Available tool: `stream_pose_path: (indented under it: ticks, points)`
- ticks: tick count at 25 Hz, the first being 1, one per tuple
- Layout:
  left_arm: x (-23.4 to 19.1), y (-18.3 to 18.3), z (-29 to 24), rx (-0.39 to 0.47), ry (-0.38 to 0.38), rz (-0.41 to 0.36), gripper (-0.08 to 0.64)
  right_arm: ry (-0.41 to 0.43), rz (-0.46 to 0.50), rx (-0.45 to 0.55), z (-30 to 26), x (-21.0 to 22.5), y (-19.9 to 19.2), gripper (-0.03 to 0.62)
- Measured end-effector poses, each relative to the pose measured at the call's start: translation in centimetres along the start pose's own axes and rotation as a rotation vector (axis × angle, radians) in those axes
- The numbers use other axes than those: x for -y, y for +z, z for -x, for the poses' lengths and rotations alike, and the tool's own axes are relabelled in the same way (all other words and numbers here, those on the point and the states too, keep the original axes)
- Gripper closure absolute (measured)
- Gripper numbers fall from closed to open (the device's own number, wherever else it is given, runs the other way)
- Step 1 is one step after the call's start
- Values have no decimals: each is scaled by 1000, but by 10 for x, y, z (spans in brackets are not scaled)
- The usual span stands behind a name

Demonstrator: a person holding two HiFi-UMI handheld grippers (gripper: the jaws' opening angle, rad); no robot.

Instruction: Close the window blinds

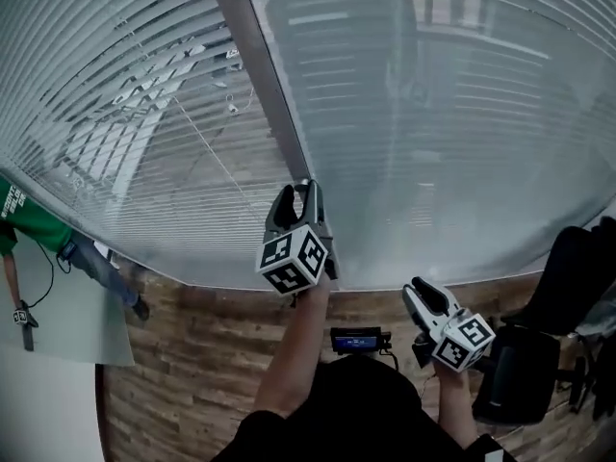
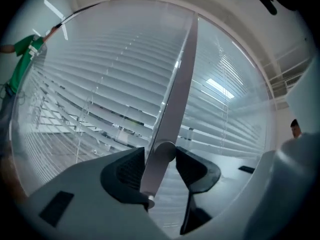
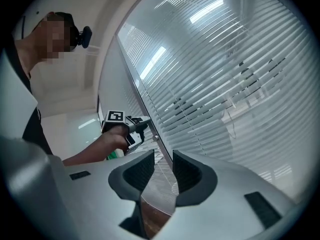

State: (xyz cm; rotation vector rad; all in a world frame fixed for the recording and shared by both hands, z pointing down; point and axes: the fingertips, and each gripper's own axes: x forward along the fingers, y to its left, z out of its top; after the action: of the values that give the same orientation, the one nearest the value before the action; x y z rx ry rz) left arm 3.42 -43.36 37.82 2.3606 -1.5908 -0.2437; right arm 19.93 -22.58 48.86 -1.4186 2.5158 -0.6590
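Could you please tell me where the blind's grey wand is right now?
In the head view the grey wand runs down the middle, between the two blinds, its lower end between the jaws of the left tool.

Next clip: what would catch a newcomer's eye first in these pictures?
White blinds fill the view, slats on the left one partly open. The left tongs stand open around a grey rod between the two blinds; the right tongs hang lower, open and empty.

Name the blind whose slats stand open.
The white slatted blind left of the grey window post; gaps show through it, while the right blind lies shut.
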Motion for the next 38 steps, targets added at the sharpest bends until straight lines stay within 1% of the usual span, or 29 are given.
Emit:
stream_pose_path:
  ticks: [1, 2, 3, 4, 7, 8, 9, 10, 11, 12, 13, 14, 15, 16, 17, 19, 20, 21, 22, 24, 26, 27, 28, 29, 30, 31, 35, 37, 38]
  points:
    - [0, -4, -2, -7, 16, -41, 370, -3, 0, 0, 0, 3, -1, 494]
    - [1, -7, -5, -12, 34, -105, 397, -6, 3, 3, -2, 7, 0, 494]
    - [2, -9, -9, -19, 56, -191, 413, -8, 6, 5, -3, 11, 1, 494]
    - [3, -11, -12, -28, 83, -301, 420, -9, 7, 5, -5, 14, 0, 494]
    - [4, -15, -8, -80, 182, -709, 423, -14, -2, -6, -2, 16, -7, 494]
    - [6, -15, -8, -93, 206, -839, 423, -14, -3, -6, -3, 15, -6, 494]
    - [9, -12, -9, -104, 225, -953, 423, -11, -4, -4, -5, 14, -3, 494]
    - [11, -9, -11, -115, 240, -1047, 423, -6, -4, -3, -8, 13, 0, 494]
    - [12, -7, -13, -127, 252, -1122, 423, -1, -4, -6, -10, 11, 3, 494]
    - [14, -6, -15, -138, 258, -1173, 423, 3, -4, -11, -12, 10, 5, 494]
    - [15, -5, -16, -142, 256, -1196, 423, 6, -3, -16, -14, 9, 7, 494]
    - [16, -4, -17, -138, 244, -1186, 423, 10, -2, -19, -16, 7, 8, 494]
    - [16, -3, -16, -124, 223, -1137, 423, 15, -1, -19, -18, 3, 8, 494]
    - [16, -1, -12, -104, 191, -1039, 422, 22, 0, -18, -20, 0, 7, 494]
    - [15, -1, -7, -81, 147, -883, 422, 29, 3, -16, -20, -3, 7, 494]
    - [15, -2, 4, -43, 44, -490, 374, 35, 10, -14, -19, -6, 5, 494]
    - [15, -1, 7, -29, 11, -340, 360, 35, 11, -14, -18, -6, 4, 494]
    - [14, 2, 9, -17, -2, -249, 360, 33, 10, -15, -16, -5, 4, 494]
    - [13, 5, 9, -6, -2, -197, 360, 31, 8, -16, -15, -5, 2, 494]
    - [10, 9, 8, 6, 5, -120, 362, 28, 4, -19, -11, -4, 0, 494]
    - [6, 8, 5, 4, 2, -57, 364, 22, 2, -20, -9, -2, -1, 494]
    - [6, 6, 3, -1, -1, -50, 391, 17, 1, -19, -9, 0, -1, 494]
    - [7, 5, 1, -6, -1, -66, 419, 13, 1, -17, -8, 2, -1, 494]
    - [7, 4, 0, -12, 6, -103, 420, 9, 0, -15, -8, 3, 0, 494]
    - [7, 2, -1, -21, 19, -163, 422, 6, 1, -14, -8, 5, 0, 494]
    - [7, 1, -1, -32, 39, -248, 422, 6, 1, -14, -8, 5, 0, 494]
    - [8, -1, -4, -88, 147, -705, 422, 12, 0, -18, -11, 3, -1, 494]
    - [11, -3, -5, -115, 196, -915, 423, 15, 0, -20, -11, 3, 0, 494]
    - [12, -3, -5, -128, 218, -1007, 423, 16, 1, -21, -11, 2, 0, 494]
